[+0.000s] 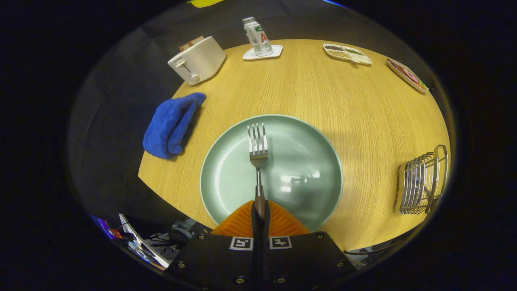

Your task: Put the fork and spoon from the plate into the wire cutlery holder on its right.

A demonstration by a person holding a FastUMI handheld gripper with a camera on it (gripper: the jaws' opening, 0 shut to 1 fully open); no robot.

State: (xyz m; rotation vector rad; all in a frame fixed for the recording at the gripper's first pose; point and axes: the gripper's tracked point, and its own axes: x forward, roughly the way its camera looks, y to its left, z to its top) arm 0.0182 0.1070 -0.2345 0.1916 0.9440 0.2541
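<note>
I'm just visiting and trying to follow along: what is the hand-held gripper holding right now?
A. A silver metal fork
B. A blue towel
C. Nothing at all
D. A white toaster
A: the hand-held gripper has its two fingers closed on the handle of the silver metal fork, whose tines point forward above the round pale green plate.

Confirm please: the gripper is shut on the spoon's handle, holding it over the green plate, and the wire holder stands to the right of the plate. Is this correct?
One detail is wrong: the gripper is shut on a fork, not a spoon, as the gripper view shows by its tines. It does hold it over the green plate, and the wire holder stands to the plate's right.
</note>
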